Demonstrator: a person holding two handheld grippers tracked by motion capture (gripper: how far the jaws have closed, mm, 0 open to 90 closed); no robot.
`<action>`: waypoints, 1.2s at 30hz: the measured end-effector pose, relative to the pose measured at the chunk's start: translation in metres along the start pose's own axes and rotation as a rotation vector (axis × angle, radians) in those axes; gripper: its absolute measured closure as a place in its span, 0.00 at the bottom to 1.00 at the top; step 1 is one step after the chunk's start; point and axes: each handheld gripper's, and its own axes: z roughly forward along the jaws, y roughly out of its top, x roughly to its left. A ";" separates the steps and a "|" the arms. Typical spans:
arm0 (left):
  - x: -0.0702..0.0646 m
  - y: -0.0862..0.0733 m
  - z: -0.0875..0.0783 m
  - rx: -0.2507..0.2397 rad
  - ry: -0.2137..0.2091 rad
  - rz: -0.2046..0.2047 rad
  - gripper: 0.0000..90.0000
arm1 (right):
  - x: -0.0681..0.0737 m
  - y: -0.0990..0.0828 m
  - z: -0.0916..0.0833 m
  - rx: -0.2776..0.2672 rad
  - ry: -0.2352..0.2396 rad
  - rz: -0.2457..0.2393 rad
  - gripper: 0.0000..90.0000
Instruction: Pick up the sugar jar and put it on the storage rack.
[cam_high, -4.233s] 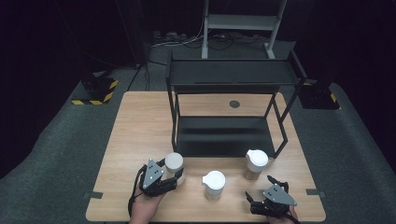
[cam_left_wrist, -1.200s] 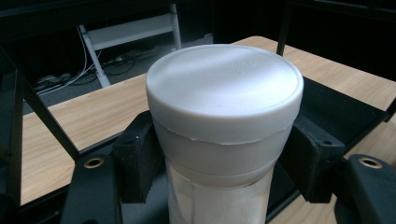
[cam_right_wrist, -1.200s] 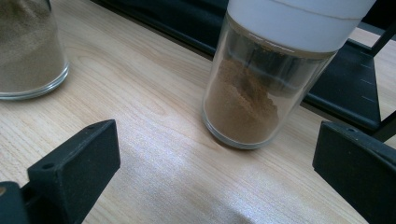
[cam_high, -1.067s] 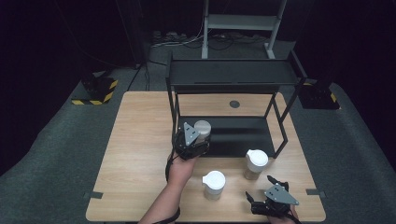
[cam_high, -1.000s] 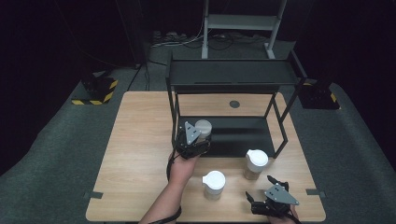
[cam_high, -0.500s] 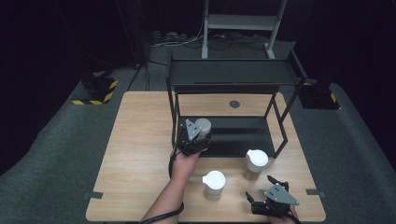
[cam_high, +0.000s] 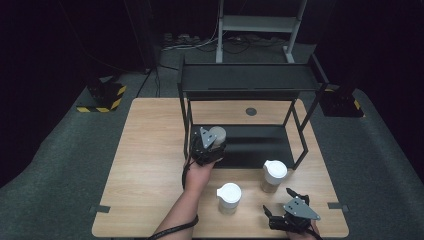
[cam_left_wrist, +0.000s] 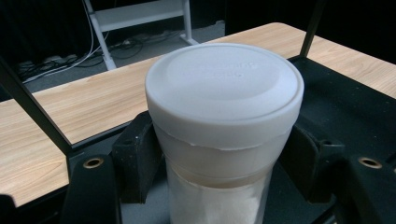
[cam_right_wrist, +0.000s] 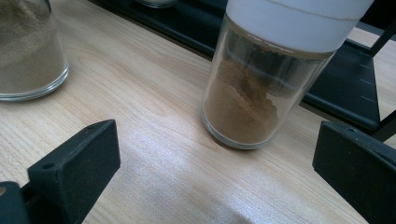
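Jaws of left gripper (cam_high: 212, 141) carried jar (cam_left_wrist: 223, 126) onto shelf (cam_high: 260, 145).

A pale wood-grain table (cam_high: 150, 165) with a soft sheen holds a matt black metal rack (cam_high: 250, 82) and clear glossy glass jars (cam_right_wrist: 245, 100) with smooth matt white plastic lids (cam_left_wrist: 224, 88), beside matt black plastic gripper jaws.

Black shelf rack (cam_high: 248, 80), wooden table (cam_high: 150, 165) — two lidded jars (cam_high: 228, 197)
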 end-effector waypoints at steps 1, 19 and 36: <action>0.000 -0.001 0.001 -0.001 0.001 -0.002 0.38 | 0.000 0.000 0.000 0.000 0.000 -0.001 0.00; -0.002 -0.009 -0.004 -0.016 0.002 0.024 0.38 | 0.001 0.000 0.000 0.002 -0.004 -0.008 0.00; 0.000 -0.006 -0.002 0.001 -0.014 0.018 0.37 | 0.001 0.000 0.000 0.000 -0.003 -0.004 0.00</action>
